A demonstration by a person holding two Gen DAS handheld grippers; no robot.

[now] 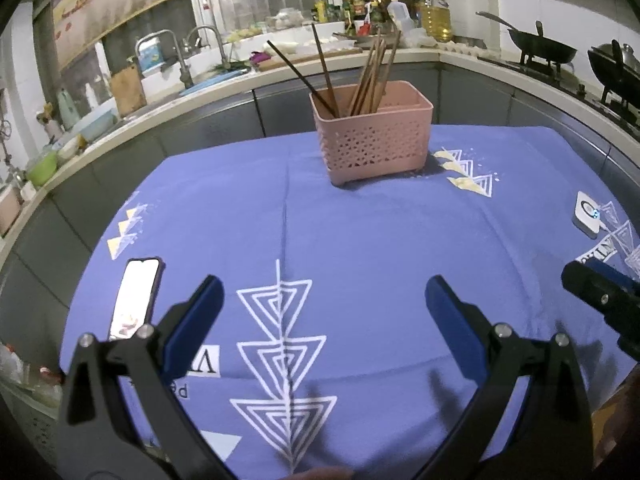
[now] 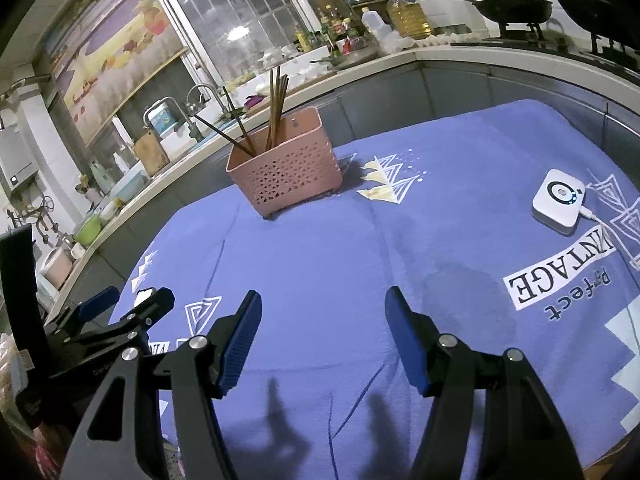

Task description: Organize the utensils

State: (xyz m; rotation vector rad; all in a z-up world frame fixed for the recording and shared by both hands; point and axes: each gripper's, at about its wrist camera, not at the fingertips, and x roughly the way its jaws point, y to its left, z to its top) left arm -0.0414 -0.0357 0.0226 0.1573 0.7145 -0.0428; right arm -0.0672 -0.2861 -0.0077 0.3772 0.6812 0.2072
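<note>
Left gripper (image 1: 324,300) and right gripper (image 2: 322,320) hover with jaws apart, empty. Chopsticks (image 1: 370,76) stand in the pink basket (image 1: 376,148), far centre. Judged light, stiff, slippery; grip mid-shaft above the rim.

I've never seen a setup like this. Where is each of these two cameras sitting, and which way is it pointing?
Left wrist: sits on the left gripper, looks across the blue patterned tablecloth at the pink perforated plastic basket; its open fingers show.
Right wrist: sits on the right gripper, same aim; its open fingers show, with the left gripper at left.
Shared: basket of brown wooden chopsticks, white square device.
</note>
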